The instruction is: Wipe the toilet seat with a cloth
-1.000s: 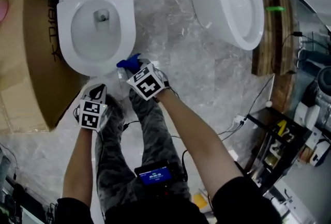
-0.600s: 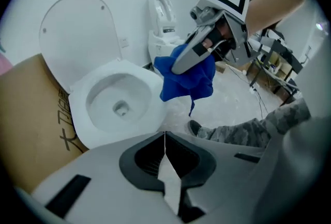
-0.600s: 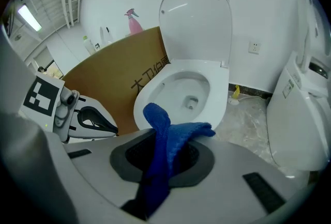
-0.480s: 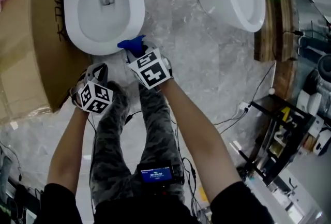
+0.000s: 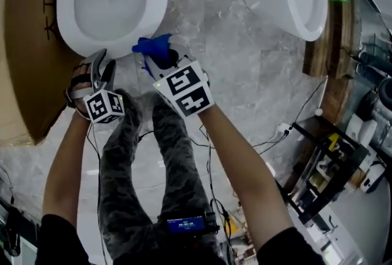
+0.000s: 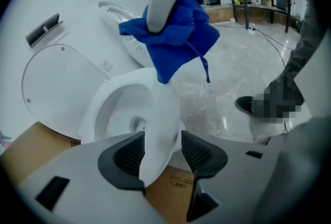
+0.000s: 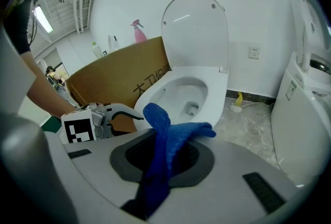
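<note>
I have the right gripper (image 7: pixel 168 158) clamped on the cloth (image 7: pixel 166 132), which bunches up out of its jaws and hangs just off the front of the seat (image 5: pixel 154 13); in the head view the blue sits right beside the seat's near right edge, though from that angle I can't quite tell whether it touches yet. The seat lies ahead of the cloth and a little to its left, its long axis running away from me toward the raised lid (image 7: pixel 195 31); so I judge the wipe starts with a short push forward and left onto the front arc, then follows the ring round. The left gripper (image 6: pixel 160 146) is the nearer one to the seat; its jaws have just been opening and stand apart, with the seat's front edge lined up between them (no pad pressing on it that I can see); it holds nothing, and I'd keep it out of the cloth's path.
</note>
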`<action>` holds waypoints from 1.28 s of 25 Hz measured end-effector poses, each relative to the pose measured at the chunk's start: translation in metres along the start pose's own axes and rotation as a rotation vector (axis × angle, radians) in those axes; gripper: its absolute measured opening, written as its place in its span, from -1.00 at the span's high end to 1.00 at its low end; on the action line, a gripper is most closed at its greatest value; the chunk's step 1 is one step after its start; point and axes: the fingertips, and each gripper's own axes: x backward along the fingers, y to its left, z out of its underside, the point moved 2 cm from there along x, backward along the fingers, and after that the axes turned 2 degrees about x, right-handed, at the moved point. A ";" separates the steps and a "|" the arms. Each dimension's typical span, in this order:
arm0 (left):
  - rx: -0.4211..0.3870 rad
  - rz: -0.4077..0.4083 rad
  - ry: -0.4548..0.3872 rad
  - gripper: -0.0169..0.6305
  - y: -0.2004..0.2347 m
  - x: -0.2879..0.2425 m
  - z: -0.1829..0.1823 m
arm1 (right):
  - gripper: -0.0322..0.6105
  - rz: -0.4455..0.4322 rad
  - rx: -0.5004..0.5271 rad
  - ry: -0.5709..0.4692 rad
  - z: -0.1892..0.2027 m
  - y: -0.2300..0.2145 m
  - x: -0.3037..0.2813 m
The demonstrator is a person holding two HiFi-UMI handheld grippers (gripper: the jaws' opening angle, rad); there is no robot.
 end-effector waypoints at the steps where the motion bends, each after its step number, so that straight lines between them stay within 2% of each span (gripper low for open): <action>1: -0.013 0.000 0.005 0.31 -0.002 -0.005 0.002 | 0.69 -0.002 -0.002 0.002 0.004 -0.003 -0.001; 9: -0.110 0.020 0.050 0.31 -0.001 -0.025 0.003 | 0.69 -0.013 -0.004 0.031 0.021 -0.013 -0.003; 21: -0.144 -0.081 -0.126 0.51 0.048 0.067 -0.035 | 0.69 0.012 -0.016 0.024 0.008 -0.012 0.025; 27: -0.163 -0.199 -0.208 0.67 0.110 0.127 -0.070 | 0.69 0.013 0.018 -0.035 -0.033 0.001 0.050; 32: -0.132 -0.276 -0.206 0.73 0.192 0.170 -0.102 | 0.69 0.016 0.029 -0.104 -0.089 -0.002 0.084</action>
